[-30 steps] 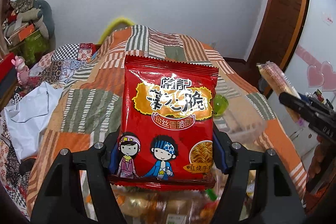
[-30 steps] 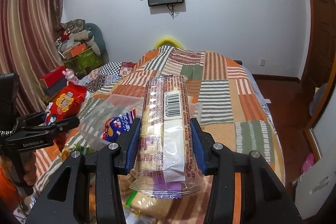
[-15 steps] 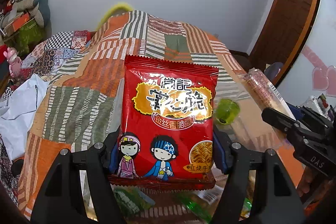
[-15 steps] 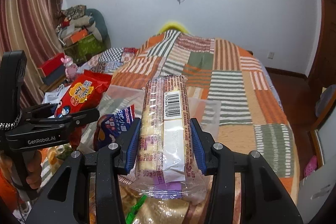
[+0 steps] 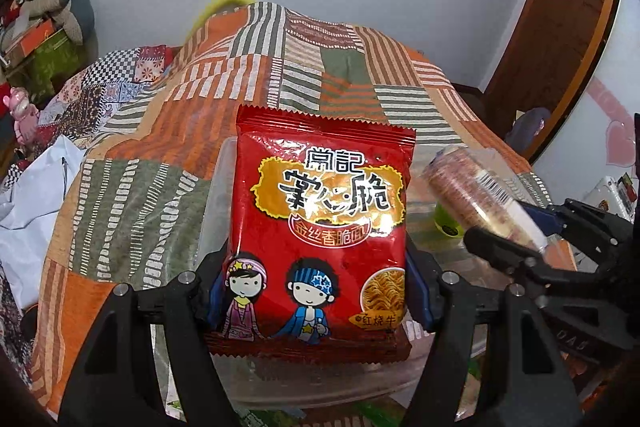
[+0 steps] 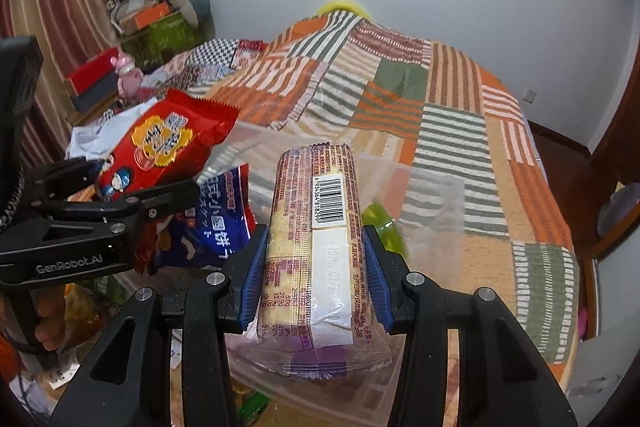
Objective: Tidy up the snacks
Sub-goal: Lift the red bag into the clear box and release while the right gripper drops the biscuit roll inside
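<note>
My left gripper (image 5: 316, 287) is shut on a red noodle-snack packet (image 5: 320, 223) with two cartoon children, held upright above a clear plastic bin (image 5: 216, 195). It also shows in the right wrist view (image 6: 164, 147). My right gripper (image 6: 314, 275) is shut on a long clear-wrapped cracker roll (image 6: 316, 239) with a barcode, held over the same clear bin (image 6: 436, 203). The roll shows at the right of the left wrist view (image 5: 476, 195). A blue cookie bag (image 6: 218, 223) and a green jelly cup (image 6: 380, 223) lie inside the bin.
The bin sits on a bed with an orange, green and white patchwork blanket (image 6: 460, 131). More loose snack packets lie below the grippers (image 6: 248, 403). Boxes and stuffed toys are piled at the far left (image 6: 156, 15). A wooden door (image 5: 560, 27) stands at the right.
Both grippers have moved forward and down over the clear bin, with the packet and roll still held. The two grippers are closer together now.
</note>
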